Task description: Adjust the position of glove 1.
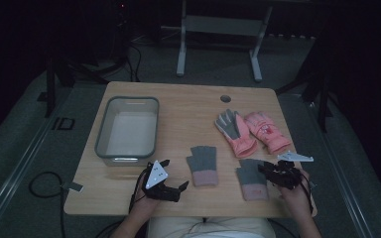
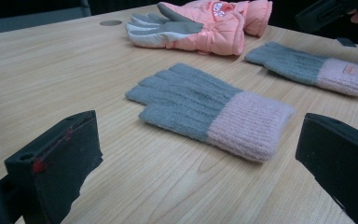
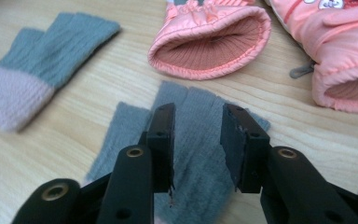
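A: Right knit glove [image 3: 200,154]: it is lying flat near the front edge of the table [image 1: 188,106], cuff toward the person, directly under the right gripper [image 3: 197,140]. Is anything gripped?

B: Nothing is held yet. The right jaws are parted a little above the grey knit, and no fabric is seen between them. The left gripper [image 1: 171,187] is kept low by the front edge, its jaws spread wide and empty.

A: And beyond that?

B: The left knit glove [image 2: 209,109] is laid just beside the first, apart from it. Farther back two pink ski gloves [image 1: 252,131] are side by side and touching, cuffs facing the person.

A: What could go wrong from here?

B: It is judged that only a thin pinch of loose knit may be caught if the jaws are closed this shallow, so the glove could slip out when lifted. The yarn may also be snagged on a jaw edge. If the descent is pushed too far, the glove may be dragged along the wood and bunched against its neighbour.

A: Containers?

B: One clear bin [image 1: 100,139] is set at the far left, well apart from all gloves. Nothing is seen in it.
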Motion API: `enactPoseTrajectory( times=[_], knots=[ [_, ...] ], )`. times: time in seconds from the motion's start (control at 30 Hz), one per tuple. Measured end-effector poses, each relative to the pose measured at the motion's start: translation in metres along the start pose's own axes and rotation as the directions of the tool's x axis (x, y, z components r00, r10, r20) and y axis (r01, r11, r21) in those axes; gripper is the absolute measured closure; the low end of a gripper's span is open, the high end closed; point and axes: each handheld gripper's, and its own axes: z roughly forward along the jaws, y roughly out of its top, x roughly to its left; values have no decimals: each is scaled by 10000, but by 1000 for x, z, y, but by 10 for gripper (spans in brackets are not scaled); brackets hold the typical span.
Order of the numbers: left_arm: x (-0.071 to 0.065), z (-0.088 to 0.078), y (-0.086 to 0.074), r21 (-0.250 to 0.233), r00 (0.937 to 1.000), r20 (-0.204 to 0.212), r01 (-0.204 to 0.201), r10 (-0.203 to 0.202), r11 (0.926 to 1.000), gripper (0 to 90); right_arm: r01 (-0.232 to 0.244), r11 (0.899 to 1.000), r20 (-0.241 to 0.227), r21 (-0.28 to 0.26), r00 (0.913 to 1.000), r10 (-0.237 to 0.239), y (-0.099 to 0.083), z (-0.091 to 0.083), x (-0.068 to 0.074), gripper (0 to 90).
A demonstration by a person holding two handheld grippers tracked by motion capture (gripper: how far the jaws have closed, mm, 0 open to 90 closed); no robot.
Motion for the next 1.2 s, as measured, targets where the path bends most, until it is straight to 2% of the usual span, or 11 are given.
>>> enactPoseTrajectory(
  times=[0.13, 0.23, 0.37, 0.53, 0.6, 0.67, 0.83, 0.93, 1.07, 1.2],
  knots=[
    [0, 0, 0, -5, 10000, 6, 38, -38, 10000, 0, 666, 9975, -341, 218, 9972, -658, 3, 0, -3, 653],
    [0, 0, 0, -7, 10000, 22, 42, -42, 10000, 0, 1148, 9927, -231, 362, 9932, -1140, 4, 3, -1, 634],
    [0, 0, 0, -8, 10000, 1, 44, -44, 10000, 0, 1408, 9890, -558, 455, 9888, -1382, 0, 8, 5, 622],
    [0, 0, 0, -11, 10000, -9, 15, -15, 10000, 0, 1668, 9832, -511, 741, 9853, -1633, -9, 18, 12, 616],
    [0, 0, 0, -11, 10000, -9, 15, -15, 10000, 0, 1711, 9823, -561, 758, 9843, -1671, -11, 19, 14, 612],
    [0, 0, 0, 27, 10000, 6, 23, -23, 10000, 0, 1740, 9795, -468, 1013, 9843, -1700, -16, 25, 15, 605],
    [0, 0, 0, 47, 10000, 21, 1, -1, 10000, 0, 1432, 9855, -488, 906, 9891, -1392, -20, 28, 13, 626],
    [0, 0, 0, 32, 10000, 10, -22, 22, 10000, 0, 1487, 9849, -287, 882, 9888, -1467, -22, 28, 17, 698],
    [0, 0, 0, 44, 10000, 17, -13, 13, 10000, 0, 1305, 9877, -98, 864, 9914, -1301, -22, 28, 18, 809],
    [0, 0, 0, 34, 10000, 16, 10, -10, 10000, 0, 927, 9923, 165, 824, 9954, -944, -21, 27, 22, 850]
  ],
)
